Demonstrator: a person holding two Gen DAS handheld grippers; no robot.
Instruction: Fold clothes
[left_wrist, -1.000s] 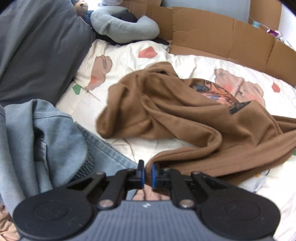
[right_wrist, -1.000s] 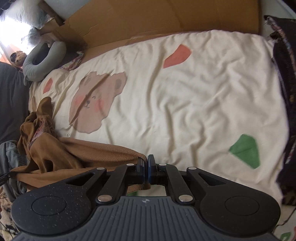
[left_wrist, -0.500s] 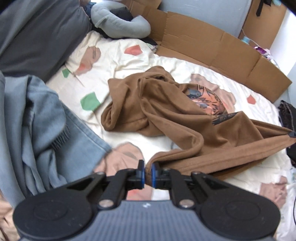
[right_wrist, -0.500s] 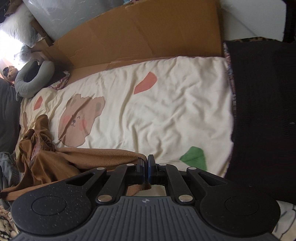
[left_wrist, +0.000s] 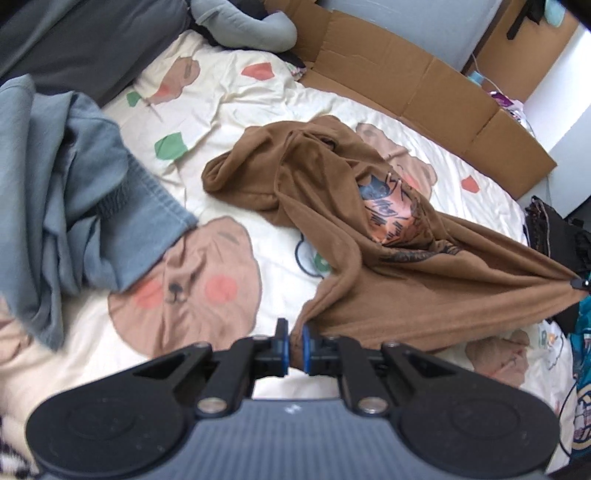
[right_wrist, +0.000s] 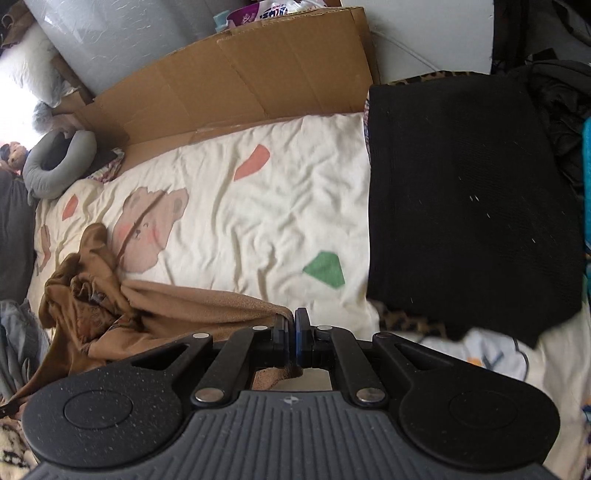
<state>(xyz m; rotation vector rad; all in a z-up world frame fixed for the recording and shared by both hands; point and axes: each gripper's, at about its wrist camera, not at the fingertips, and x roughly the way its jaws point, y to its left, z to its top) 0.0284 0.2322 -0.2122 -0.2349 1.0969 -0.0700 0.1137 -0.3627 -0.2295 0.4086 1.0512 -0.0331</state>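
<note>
A brown T-shirt with an orange and blue print lies bunched on the cream bedsheet. My left gripper is shut on one corner of its hem. My right gripper is shut on the other corner, and shows at the right edge of the left wrist view. The hem is stretched taut between them, lifted off the bed. The shirt's far part stays crumpled on the sheet.
A blue-grey garment is heaped at the left. A folded black garment lies on the bed's right end. Cardboard lines the far side. A grey neck pillow sits at the far left corner.
Both grippers have risen and drawn back, pulling the hem taut and lifting it. More of the bed and the black garment have come into view.
</note>
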